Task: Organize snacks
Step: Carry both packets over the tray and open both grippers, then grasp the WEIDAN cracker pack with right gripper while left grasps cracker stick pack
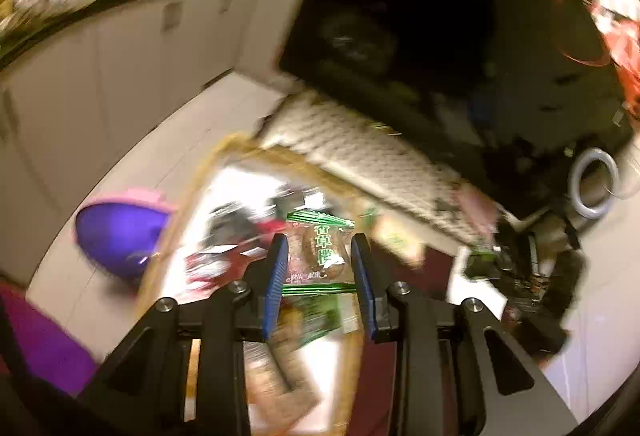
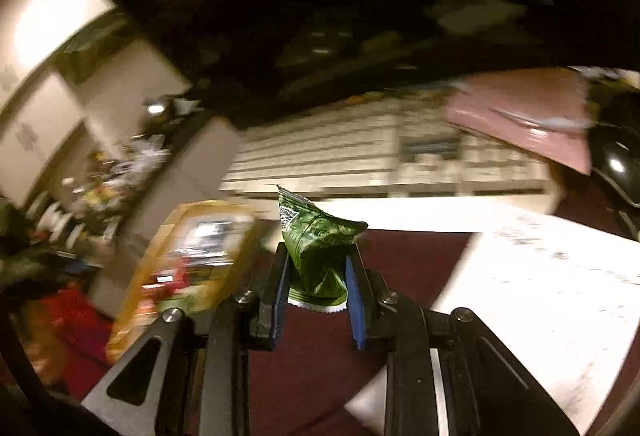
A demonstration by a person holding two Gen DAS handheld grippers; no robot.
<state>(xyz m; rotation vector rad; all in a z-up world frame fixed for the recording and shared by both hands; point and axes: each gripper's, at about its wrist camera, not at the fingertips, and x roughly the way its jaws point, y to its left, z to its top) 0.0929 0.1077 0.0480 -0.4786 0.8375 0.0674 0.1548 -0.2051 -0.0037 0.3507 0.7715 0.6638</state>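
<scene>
My left gripper (image 1: pixel 319 242) is shut on a clear snack packet with green stripes and a brown cake inside (image 1: pixel 318 256), held above a woven basket (image 1: pixel 192 195) that holds several blurred snack packets. My right gripper (image 2: pixel 316 252) is shut on a crumpled green snack packet (image 2: pixel 316 248), held above the dark red table surface. The basket also shows in the right wrist view (image 2: pixel 168 236), to the left of the gripper and blurred by motion.
A white keyboard (image 1: pixel 372 163) lies beyond the basket, and also shows in the right wrist view (image 2: pixel 360 155). A purple bowl (image 1: pixel 116 232) sits left of the basket. A pink pad (image 2: pixel 524 115), a black mouse (image 2: pixel 616 163) and white paper (image 2: pixel 540 276) lie to the right.
</scene>
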